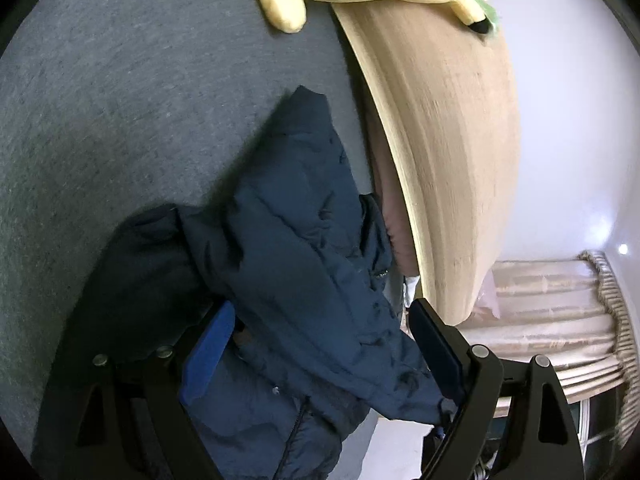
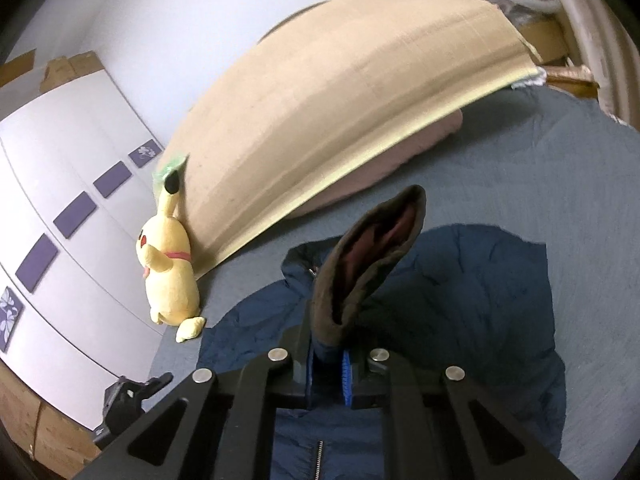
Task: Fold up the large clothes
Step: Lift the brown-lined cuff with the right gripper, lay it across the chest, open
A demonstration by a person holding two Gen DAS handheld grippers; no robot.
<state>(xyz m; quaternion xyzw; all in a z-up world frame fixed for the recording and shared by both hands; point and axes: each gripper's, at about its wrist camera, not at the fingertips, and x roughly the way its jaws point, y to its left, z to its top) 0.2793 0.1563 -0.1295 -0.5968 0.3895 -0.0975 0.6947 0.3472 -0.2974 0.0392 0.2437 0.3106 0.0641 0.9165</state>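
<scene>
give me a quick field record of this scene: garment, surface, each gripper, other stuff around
garment: dark navy padded jacket, lying crumpled on the bed
surface: grey fabric bed cover
left hand-held gripper: jaws wide, a sleeve of the jacket lying between them, pads not pressing it
right hand-held gripper: shut on the jacket's dark brown ribbed cuff, lifted clear of the jacket body
headboard: beige curved wooden panel
toy: yellow plush toy leaning against the headboard

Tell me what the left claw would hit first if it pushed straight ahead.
Most likely the navy jacket: its bunched sleeve already lies between the open left claw fingers, so the padding comes first. Beyond it lies the grey bedcover, though depth is hard to judge.
</scene>
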